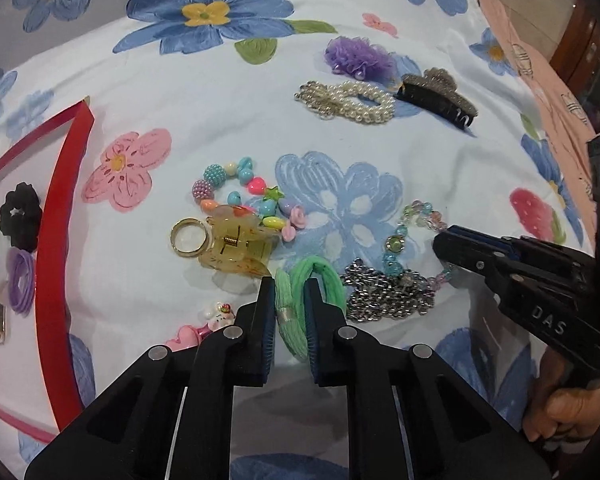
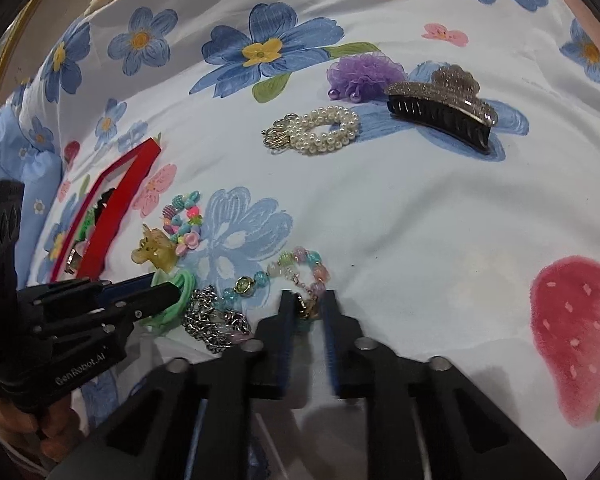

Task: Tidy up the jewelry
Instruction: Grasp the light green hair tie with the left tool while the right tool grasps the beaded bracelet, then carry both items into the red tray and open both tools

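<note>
Both tongs are clamped on pieces from the jewelry heap on a flower-and-strawberry printed bedsheet (image 1: 204,92). Left tongs (image 1: 289,300) pinch a mint-green fabric hair tie (image 1: 316,280), its looped band bunched between the blue pads, with a small silver crimp showing on one strand. Right tongs (image 2: 309,300) are closed on the gold clasp end of a pastel glass-bead bracelet (image 2: 300,264), whose pink, green, blue and lilac translucent beads curve away from the fingertips; one round greenish charm sits in its chain. Just beside both, touching the hair tie and bracelet, lies a crumpled silver chain (image 1: 388,292). Next to the hair tie sits a translucent amber claw clip (image 1: 236,248) with a spring in its hinge, a gold ring (image 1: 190,238) against it, and a bracelet of chunky candy-coloured beads (image 1: 244,192) behind. Farther back rest a multi-strand pearl bracelet (image 1: 348,102), a purple tulle scrunchie (image 1: 358,56) and a glittery dark claw clip (image 1: 440,98). A red-rimmed tray (image 1: 60,208) at the left already holds a black scrunchie (image 1: 20,216) and purple coil ties (image 1: 20,280).
</note>
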`<state>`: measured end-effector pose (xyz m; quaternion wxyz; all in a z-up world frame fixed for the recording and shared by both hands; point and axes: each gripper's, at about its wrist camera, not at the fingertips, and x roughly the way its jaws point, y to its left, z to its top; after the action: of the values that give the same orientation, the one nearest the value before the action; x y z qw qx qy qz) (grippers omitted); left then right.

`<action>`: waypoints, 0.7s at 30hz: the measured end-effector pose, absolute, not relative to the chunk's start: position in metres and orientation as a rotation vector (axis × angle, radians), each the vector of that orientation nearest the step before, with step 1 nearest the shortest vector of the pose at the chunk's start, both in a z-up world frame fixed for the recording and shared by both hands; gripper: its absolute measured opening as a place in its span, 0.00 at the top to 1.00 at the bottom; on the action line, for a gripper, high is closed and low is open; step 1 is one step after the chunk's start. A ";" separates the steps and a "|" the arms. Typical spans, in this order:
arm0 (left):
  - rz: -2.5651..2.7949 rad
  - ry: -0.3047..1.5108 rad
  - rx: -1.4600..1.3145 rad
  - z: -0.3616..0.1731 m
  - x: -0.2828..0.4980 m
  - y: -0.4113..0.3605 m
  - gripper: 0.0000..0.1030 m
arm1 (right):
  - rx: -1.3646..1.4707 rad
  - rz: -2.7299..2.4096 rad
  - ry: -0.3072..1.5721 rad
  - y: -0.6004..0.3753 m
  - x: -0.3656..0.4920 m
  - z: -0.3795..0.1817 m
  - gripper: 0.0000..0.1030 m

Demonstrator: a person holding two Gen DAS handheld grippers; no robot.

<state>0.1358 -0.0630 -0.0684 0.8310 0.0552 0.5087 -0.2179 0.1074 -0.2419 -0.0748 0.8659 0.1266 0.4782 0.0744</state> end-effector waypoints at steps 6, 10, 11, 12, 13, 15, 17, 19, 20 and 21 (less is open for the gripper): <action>-0.474 1.020 0.056 -0.044 0.126 -0.047 0.89 | 0.286 0.176 0.972 -0.245 0.103 -0.062 0.90; -0.468 0.977 0.036 -0.025 0.116 -0.034 0.89 | 0.292 0.187 0.933 -0.243 0.098 -0.047 0.90; -0.466 0.968 0.027 -0.021 0.114 -0.030 0.89 | 0.291 0.192 0.924 -0.242 0.097 -0.043 0.90; -0.460 0.960 0.017 -0.017 0.112 -0.025 0.89 | 0.290 0.197 0.916 -0.241 0.096 -0.038 0.90; -0.452 0.953 0.010 -0.014 0.110 -0.021 0.89 | 0.291 0.206 0.907 -0.239 0.095 -0.033 0.90; -0.439 0.940 -0.011 -0.008 0.107 -0.010 0.89 | 0.293 0.216 0.894 -0.235 0.094 -0.026 0.90; -0.419 0.930 -0.032 -0.003 0.105 0.001 0.89 | 0.293 0.233 0.878 -0.230 0.093 -0.018 0.90; -0.405 0.920 -0.057 0.001 0.103 0.013 0.89 | 0.294 0.255 0.859 -0.225 0.093 -0.008 0.90; -0.397 0.915 -0.068 0.004 0.102 0.019 0.89 | 0.293 0.264 0.852 -0.222 0.093 -0.004 0.90; -0.388 0.908 -0.074 0.006 0.101 0.024 0.89 | 0.291 0.275 0.842 -0.218 0.093 0.001 0.90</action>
<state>0.1014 0.0240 0.0057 0.8798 -0.0355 0.4359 -0.1863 0.0925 -0.2177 0.0011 0.8932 0.1405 0.4061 0.1324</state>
